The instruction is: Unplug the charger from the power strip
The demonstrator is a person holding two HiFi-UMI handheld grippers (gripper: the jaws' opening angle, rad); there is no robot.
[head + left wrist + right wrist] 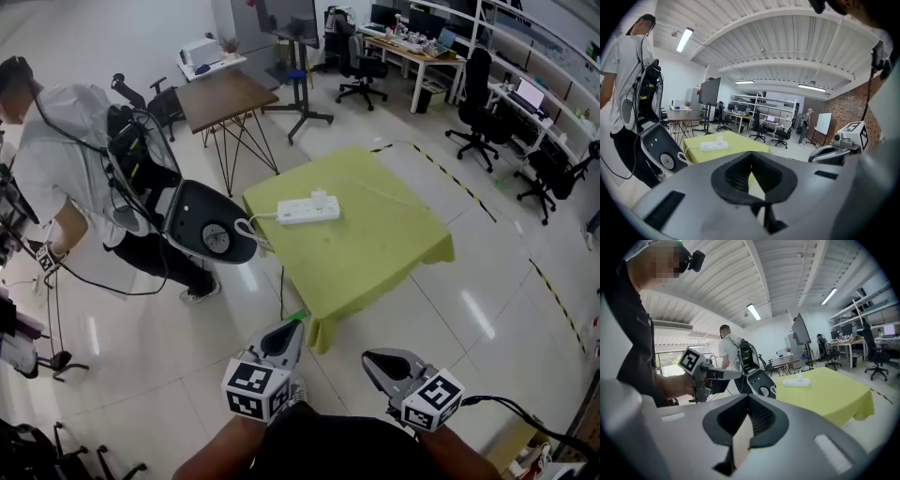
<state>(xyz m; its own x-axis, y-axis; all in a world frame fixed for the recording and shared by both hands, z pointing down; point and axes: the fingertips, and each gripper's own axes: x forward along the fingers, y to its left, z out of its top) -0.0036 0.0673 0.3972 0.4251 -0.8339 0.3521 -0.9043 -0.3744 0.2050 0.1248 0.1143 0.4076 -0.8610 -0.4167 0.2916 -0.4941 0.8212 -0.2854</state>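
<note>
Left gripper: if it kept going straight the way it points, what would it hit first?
Probably the near corner of the yellow-green table, just ahead of the left gripper. Nothing shows between them, though depth is hard to judge.

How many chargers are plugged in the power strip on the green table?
1. A white charger stands on top of the power strip, right of its middle in the head view. Nothing else seems plugged in, but the strip is too small to be sure.
</note>
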